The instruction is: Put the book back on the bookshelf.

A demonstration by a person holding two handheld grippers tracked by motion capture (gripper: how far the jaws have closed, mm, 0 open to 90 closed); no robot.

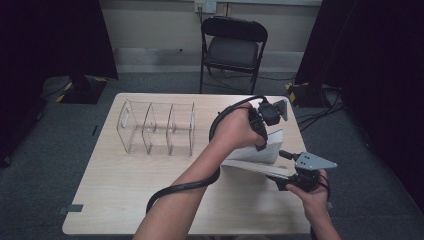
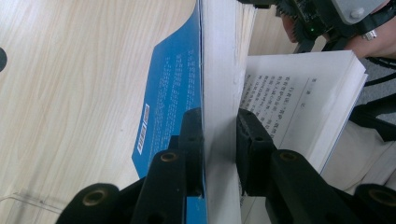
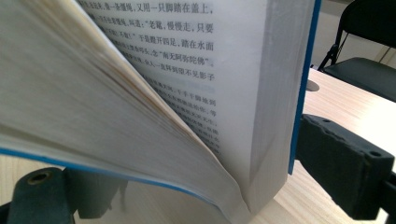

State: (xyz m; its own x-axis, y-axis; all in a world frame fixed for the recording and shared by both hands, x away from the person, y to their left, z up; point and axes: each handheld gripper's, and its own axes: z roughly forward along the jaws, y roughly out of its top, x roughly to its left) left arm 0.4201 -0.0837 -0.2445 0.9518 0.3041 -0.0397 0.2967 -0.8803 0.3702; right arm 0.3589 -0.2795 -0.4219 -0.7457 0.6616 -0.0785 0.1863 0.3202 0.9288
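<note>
Book [image 1: 260, 152] was open at the right-hand side of the table [image 1: 125, 190], held off the surface between both grippers, so I'd put the job at mid-way: the grip and the opening were done, while closing it or filing it into the clear divider rack [image 1: 157, 127] was not. Left gripper [image 2: 219, 140] had its jaws closed on a raised block of pages plus the blue cover, one jaw on the cover face, the other on the printed page side. Right gripper [image 1: 295, 177] sat at the near-right edge of the book under the lower half; in the right gripper view the pages fanned over its jaws, one jaw below the blue cover and one beside the upright block, but I couldn't tell whether they were actually clamped. Rack stood well apart to the left, its slots empty, with bare tabletop between it and the book, so plenty of room for a leftward move. Right table edge was near the right hand [image 1: 312, 195], little margin there. Folding chair [image 1: 232, 47] sat beyond the far edge, out of the way.
</note>
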